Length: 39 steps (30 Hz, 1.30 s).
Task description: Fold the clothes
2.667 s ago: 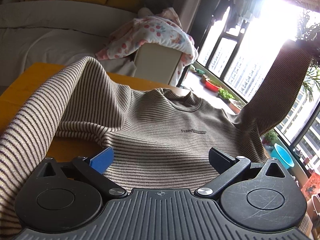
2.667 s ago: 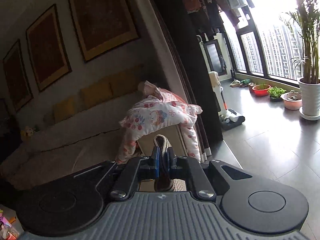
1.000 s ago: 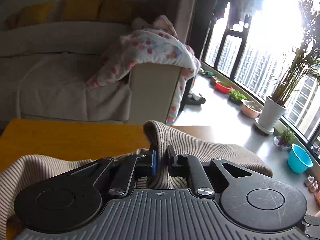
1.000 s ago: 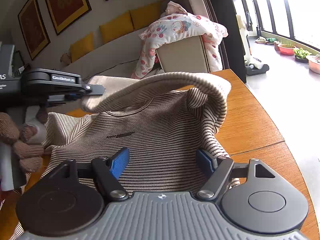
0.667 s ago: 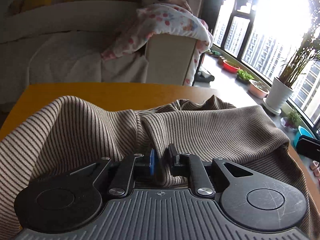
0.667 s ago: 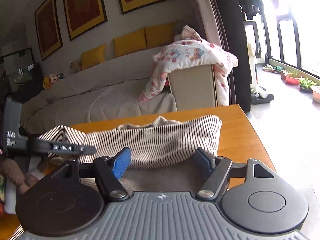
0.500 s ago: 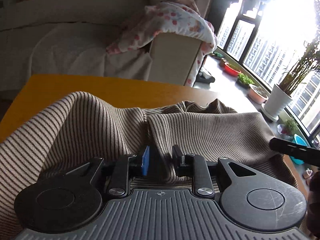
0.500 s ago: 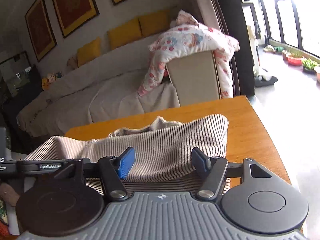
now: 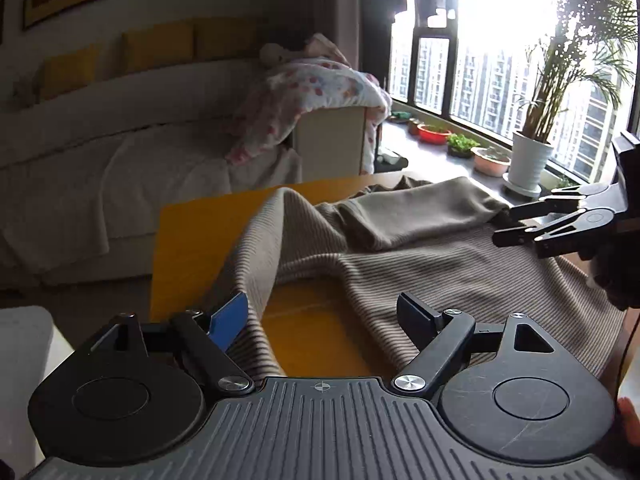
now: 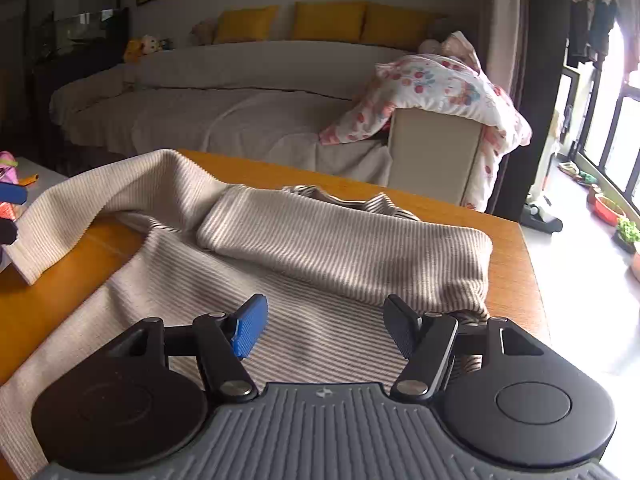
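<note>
A beige and brown striped sweater lies on the wooden table; it also shows in the right wrist view. One sleeve is folded across the body. The other sleeve runs from the shoulder down to my left gripper, which is open with its blue pad beside the sleeve. My right gripper is open and empty just above the sweater's body. It appears from the side at the right of the left wrist view.
A covered sofa with yellow cushions stands beyond the table. A floral blanket hangs over its arm. Potted plants line the window at the right. The table's right edge lies close to the sweater.
My left gripper has opened and let go of the sleeve, then drawn back to the left. My right gripper stays open and has come lower over the sweater's body.
</note>
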Available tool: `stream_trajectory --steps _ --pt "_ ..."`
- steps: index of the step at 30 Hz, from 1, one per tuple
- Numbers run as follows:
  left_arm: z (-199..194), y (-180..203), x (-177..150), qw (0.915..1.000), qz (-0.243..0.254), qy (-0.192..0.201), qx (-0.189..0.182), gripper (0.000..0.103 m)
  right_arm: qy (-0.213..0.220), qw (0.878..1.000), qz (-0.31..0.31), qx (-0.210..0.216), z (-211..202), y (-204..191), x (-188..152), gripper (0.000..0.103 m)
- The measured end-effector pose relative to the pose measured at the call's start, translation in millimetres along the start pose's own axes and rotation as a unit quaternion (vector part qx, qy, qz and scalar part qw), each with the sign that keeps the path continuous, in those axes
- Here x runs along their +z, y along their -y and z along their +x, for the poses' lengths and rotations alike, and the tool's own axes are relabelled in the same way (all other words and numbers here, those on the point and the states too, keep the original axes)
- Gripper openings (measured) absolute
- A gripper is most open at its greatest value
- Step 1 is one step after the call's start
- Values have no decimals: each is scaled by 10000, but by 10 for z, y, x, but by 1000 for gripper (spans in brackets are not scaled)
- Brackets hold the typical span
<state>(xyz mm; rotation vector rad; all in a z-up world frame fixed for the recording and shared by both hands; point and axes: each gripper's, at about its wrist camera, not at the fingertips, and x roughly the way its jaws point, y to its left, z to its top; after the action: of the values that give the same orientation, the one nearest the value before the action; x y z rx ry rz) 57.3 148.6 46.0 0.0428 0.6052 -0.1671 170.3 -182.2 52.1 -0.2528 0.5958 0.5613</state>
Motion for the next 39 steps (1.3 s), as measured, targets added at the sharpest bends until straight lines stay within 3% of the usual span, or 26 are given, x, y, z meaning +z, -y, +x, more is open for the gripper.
stream_trajectory --steps 3,9,10,11,13,15,19,20,21,23,25,26,27,30,32,33,35,39 --pt "-80 -179 -168 9991 -125 -179 355 87 65 9992 -353 196 -131 -270 -16 65" --pt "6 -250 -260 9982 11 -153 584 85 95 9911 -925 955 -177 -889 -30 67" --pt "80 -263 -241 9978 -16 -206 636 71 91 9890 -997 1089 -147 -1024 -31 67" --pt "139 -298 -218 9978 -161 -261 589 43 88 9868 -1064 1214 -117 -1156 -30 67" --pt "209 -442 -156 9954 -866 -381 147 25 212 9834 -1055 1461 -95 -1391 0 67" --pt "279 -586 -93 9860 -1565 -497 -296 20 447 9797 -991 1686 -100 -1591 58 67" --pt "266 -716 0 9584 -2607 -430 -1084 15 729 9780 -738 1811 -34 -1806 181 66" --pt "263 -707 25 9536 -2729 -414 -1198 15 700 9803 -655 1727 10 -1826 197 64" --pt "265 -685 52 9506 -2791 -393 -1304 15 663 9826 -571 1637 56 -1845 211 53" --pt "278 -624 108 9473 -2829 -335 -1466 15 627 9872 -511 1375 149 -1868 218 36" --pt "320 -531 179 9459 -2808 -285 -1602 15 642 9894 -500 1199 212 -1842 169 28" --pt "347 -488 218 9449 -2793 -253 -1690 15 647 9901 -432 1168 233 -1783 162 17" --pt "369 -439 262 9448 -2760 -204 -1755 16 653 9907 -358 1139 253 -1721 156 11" --pt "364 -364 407 9448 -2733 158 -1799 38 761 9909 50 1110 244 -1383 258 10" --pt "340 -395 495 9413 -2811 422 -1821 71 925 9910 277 924 203 -1080 384 10" --pt "332 -415 534 9401 -2843 538 -1802 77 1027 9911 352 769 172 -904 462 9" --pt "353 -430 591 9427 -2819 619 -1676 84 1208 9903 501 459 95 -555 606 9" --pt "547 -300 610 9537 -2580 374 -1500 90 1303 9872 914 -74 23 202 843 9"
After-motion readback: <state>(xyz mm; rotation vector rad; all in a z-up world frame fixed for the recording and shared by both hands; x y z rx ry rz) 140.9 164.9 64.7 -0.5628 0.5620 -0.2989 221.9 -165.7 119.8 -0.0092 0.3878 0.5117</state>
